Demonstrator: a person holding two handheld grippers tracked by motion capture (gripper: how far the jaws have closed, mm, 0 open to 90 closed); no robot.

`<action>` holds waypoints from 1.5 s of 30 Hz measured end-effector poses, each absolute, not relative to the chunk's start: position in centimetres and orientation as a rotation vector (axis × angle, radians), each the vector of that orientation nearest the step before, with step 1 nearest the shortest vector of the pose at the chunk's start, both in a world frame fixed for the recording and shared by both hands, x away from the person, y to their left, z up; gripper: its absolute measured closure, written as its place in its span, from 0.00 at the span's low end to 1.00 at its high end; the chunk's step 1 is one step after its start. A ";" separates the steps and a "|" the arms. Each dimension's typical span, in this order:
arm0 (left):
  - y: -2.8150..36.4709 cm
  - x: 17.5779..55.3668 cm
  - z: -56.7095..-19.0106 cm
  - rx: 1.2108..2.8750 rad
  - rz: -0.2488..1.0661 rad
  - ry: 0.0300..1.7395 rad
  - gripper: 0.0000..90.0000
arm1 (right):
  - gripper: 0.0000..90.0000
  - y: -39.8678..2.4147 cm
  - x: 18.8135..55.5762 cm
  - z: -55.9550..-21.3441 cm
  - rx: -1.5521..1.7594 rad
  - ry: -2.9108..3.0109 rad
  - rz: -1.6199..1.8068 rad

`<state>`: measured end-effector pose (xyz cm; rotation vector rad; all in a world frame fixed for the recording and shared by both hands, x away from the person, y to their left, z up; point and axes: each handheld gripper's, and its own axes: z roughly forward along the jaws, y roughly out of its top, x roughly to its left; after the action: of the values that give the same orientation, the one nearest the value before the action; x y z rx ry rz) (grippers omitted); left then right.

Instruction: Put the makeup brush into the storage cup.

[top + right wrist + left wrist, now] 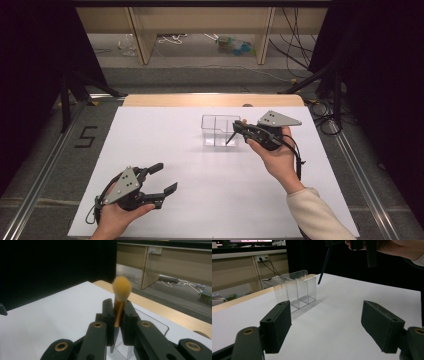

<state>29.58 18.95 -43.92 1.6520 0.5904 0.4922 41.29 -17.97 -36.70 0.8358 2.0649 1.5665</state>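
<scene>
A makeup brush [121,287] with orange bristles and a gold ferrule stands upright between the jaws of my right gripper [118,307], which is shut on the ferrule. In the high view the right gripper [238,127] hangs at the right end of a clear two-compartment box [212,118], and the brush's dark handle [231,137] slants down beside the box's right wall. The left gripper view shows that handle [324,265] hanging above the table just behind the box [294,288]. My left gripper [166,177] rests at the near left, open, with nothing between its jaws [329,325].
The white table top [210,200] ends in a wooden strip [165,100] at the far edge. Beyond it are cabinet legs and loose cables on the floor. A "5" [86,136] is marked on the floor at the left. Dark curtains stand on both sides.
</scene>
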 end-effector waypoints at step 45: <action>18.9 29.6 -44.0 1.645 0.489 0.583 0.27 | 0.93 -18.1 42.7 -35.9 0.845 2.019 1.560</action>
<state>29.64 18.89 -43.98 1.6453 0.5826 0.4889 42.72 -18.08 -35.93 0.8454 2.0188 1.5600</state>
